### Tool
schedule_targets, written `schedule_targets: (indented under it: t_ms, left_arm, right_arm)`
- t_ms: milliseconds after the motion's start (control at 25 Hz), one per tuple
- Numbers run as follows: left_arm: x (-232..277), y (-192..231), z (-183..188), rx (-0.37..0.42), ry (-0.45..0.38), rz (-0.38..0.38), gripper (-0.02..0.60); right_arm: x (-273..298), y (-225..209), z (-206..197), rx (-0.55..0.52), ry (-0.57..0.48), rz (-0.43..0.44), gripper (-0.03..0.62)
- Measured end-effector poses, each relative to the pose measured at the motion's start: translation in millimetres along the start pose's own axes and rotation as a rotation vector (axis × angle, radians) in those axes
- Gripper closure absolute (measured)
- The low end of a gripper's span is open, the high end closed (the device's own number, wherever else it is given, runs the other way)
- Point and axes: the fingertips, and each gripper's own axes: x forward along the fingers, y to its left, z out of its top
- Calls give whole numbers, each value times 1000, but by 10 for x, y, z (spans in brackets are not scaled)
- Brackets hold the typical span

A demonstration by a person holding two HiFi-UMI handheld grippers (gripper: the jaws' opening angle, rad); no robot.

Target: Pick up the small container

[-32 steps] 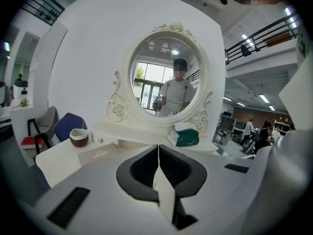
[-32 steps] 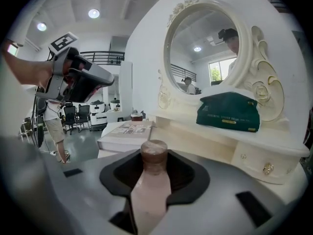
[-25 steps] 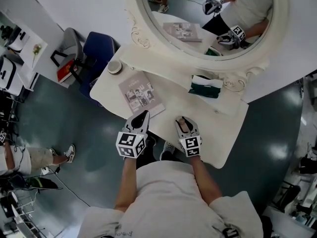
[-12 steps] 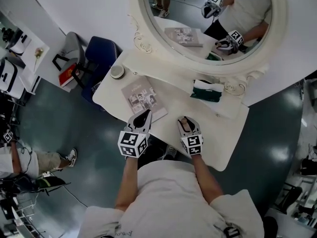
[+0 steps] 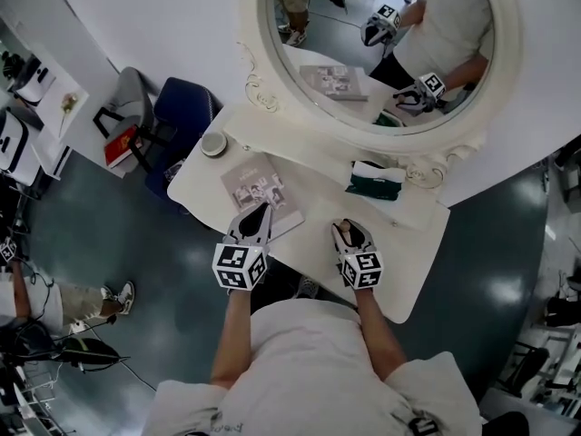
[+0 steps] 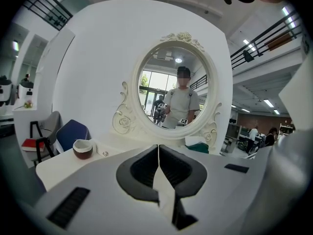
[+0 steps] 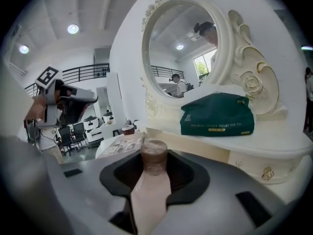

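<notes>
Right tool (image 5: 349, 234) clamped on small brown-capped container (image 7: 154, 156), left tool (image 6: 158, 152) closed and empty, both over bench (image 5: 408, 252) edge, facing oval mirror (image 5: 345, 25)

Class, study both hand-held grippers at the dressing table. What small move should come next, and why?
Probably raise the right hand-held gripper a little without loosening it: its jaws are closed on the small brown-capped container, over the white table. The left hand-held gripper is shut and empty, so it need not act.
</notes>
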Motion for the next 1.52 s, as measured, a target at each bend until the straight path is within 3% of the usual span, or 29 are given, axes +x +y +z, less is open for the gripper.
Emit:
schedule_targets:
  t_ms: [560,720,920,1080,1280,1520]
  left_arm:
    - [117,-95,254,25,-39,-26,552]
    - [92,-67,423,55,-69,-12,552]
    - [25,-99,557,147,-64,3,552]
    - [10,-103,653,137,-67,-5,552]
    - [47,74,519,123,36,73,552]
    - [2,98,564,94,17,59,552]
  right_arm:
    - [-170,43,927,-129,-50,6,448]
    - [-178,0,1177,-132,-62,-7,448]
    - [-248,169,1492,-182,-61,28,448]
    - [-323,286,1739,-156,-89,61,448]
    - [-379,427,1970,-234,-92,63,448]
    - [-386,513,2090,-206,-104,76,448]
